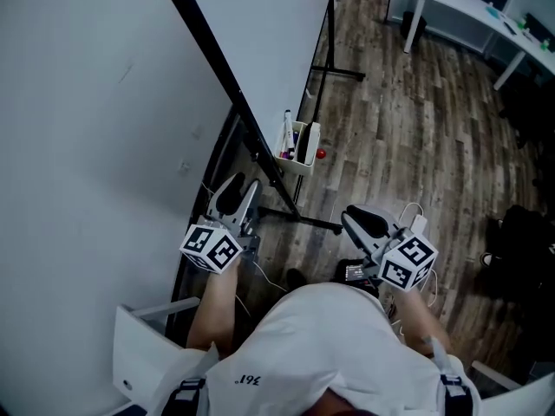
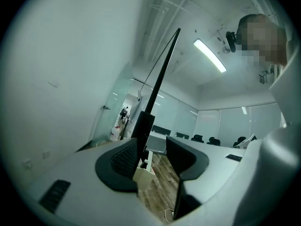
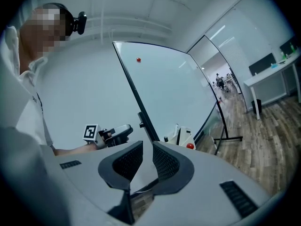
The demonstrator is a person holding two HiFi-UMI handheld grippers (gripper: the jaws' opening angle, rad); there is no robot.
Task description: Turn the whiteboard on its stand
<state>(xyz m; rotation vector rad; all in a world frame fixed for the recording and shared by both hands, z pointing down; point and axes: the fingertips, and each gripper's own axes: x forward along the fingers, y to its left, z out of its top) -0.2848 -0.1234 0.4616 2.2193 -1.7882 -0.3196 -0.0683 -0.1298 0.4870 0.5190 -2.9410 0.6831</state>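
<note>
Several markers (image 1: 288, 133) stand in the white holder (image 1: 305, 152) on the whiteboard (image 1: 260, 33).

Left tongs (image 1: 232, 196) level, jaws wide apart, right tongs (image 1: 362, 222) alongside, jaws narrowly parted

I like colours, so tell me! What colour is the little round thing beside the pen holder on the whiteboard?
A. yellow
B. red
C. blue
B: the round thing beside the pen holder at the foot of the whiteboard is red.
</note>
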